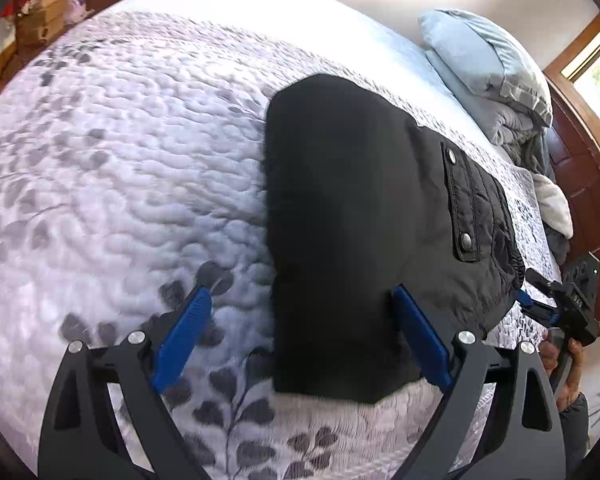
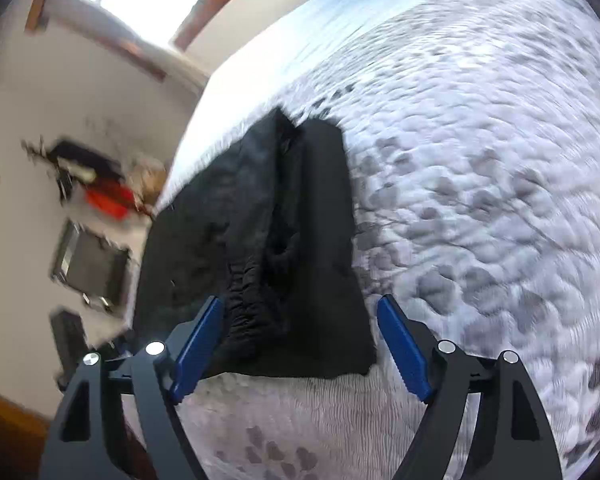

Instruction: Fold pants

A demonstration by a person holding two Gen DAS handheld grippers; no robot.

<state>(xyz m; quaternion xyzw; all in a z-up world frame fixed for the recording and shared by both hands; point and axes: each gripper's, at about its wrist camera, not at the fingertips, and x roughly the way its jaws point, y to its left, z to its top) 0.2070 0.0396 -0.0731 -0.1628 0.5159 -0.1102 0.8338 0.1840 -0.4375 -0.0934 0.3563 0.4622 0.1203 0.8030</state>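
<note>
Two grippers spread wide over black pants [image 1: 352, 216] folded on a leaf-print quilt [image 1: 120, 168], centre frame in both views. Left gripper [image 1: 302, 312] and right gripper [image 2: 300, 320] gaping, blue pads straddling the near hem, gripping nothing. Upper right in left view, pale blue pillow [image 1: 472, 52].

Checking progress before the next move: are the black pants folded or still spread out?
Folded. The black pants lie as a compact doubled-over rectangle on the quilt, flap pocket on top, no legs stretched out.
</note>
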